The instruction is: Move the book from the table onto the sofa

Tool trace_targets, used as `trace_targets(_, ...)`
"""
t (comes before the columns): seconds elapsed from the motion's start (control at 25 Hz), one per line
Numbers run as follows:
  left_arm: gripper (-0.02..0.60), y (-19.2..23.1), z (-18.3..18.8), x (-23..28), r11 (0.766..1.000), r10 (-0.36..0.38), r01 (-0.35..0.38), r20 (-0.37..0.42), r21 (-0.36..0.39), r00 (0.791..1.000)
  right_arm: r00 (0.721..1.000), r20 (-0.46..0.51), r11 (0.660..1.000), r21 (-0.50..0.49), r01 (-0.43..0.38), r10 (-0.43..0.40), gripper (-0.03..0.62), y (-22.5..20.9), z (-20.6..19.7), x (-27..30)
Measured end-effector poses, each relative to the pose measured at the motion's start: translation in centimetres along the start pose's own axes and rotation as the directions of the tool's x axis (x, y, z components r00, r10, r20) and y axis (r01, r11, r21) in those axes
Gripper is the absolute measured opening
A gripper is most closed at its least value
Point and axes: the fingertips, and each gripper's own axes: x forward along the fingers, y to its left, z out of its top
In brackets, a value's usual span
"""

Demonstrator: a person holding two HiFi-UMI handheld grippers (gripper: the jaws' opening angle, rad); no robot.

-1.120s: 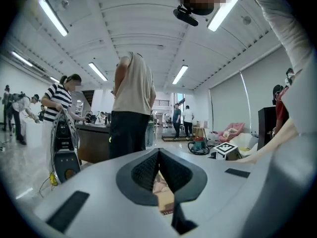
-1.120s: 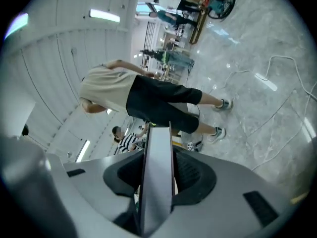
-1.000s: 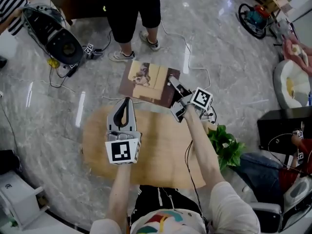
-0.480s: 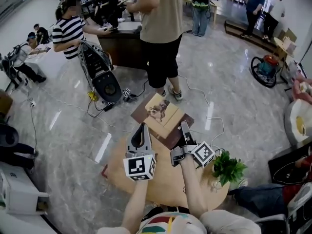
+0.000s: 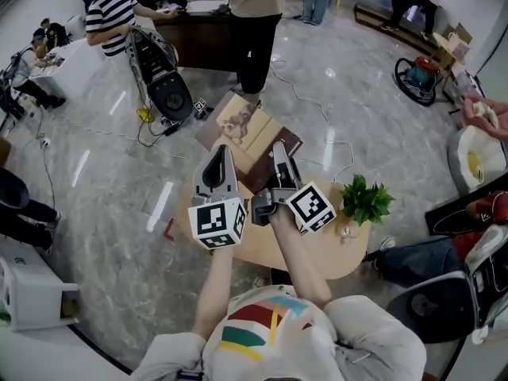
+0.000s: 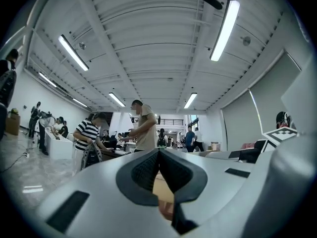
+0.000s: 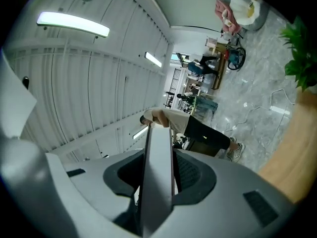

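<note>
The right gripper point(image 5: 279, 151) has its jaws closed on the book point(image 5: 242, 129). In the right gripper view the book's thin edge point(image 7: 157, 182) stands upright between the two dark pads, which press on it from either side. In the head view the book is clear of the round wooden table point(image 5: 317, 252) and shows past the table's far edge, against the grey marble floor point(image 5: 119, 173). Its tan cover with a picture faces up and a dark brown border runs along its lower side. The gripper grips it at the corner nearest the person.

The left gripper point(image 5: 222, 153) is just beside the right one, to its left, and near the book's near edge; whether it touches the book cannot be told. In the left gripper view its jaws are closed, with the pad tips meeting and nothing between them.

A small green plant point(image 5: 365, 199) stands at the right edge of the table. Beyond the book a person in a beige shirt and black shorts point(image 5: 258, 6) stands by a dark desk.
</note>
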Motion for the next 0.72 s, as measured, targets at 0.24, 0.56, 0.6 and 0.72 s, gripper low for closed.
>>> trace_targets(0.24, 0.006, -0.6, 0.7, -5.5, 0.998, -0.059, 0.059, -0.015, -0.023, 0.998, 0.999, 0.027, 0.999, -0.019, 0.042, -0.041, 0.16, 2.8, -1.5, -5.8)
trace_targets(0.56, 0.006, -5.1, 0.5, -7.8, 0.987, -0.153, 0.152, -0.011, -0.056, 0.988, 0.987, 0.146, 0.996, -0.048, 0.076, -0.068, 0.16, 3.6, 2.6, -11.9)
trace_targets(0.6, 0.006, -6.1, 0.6, -7.8, 0.983, -0.176, 0.175, -0.01, -0.057, 0.984, 0.983, 0.168, 0.995, -0.056, 0.079, -0.069, 0.16, 3.7, 3.4, -12.6)
trace_targets(0.72, 0.006, -9.7, 0.9, -7.9, 0.969, -0.24, 0.239, -0.001, -0.056, 0.971, 0.974, 0.213, 0.992, -0.091, 0.092, -0.071, 0.16, 3.9, 5.7, -15.1)
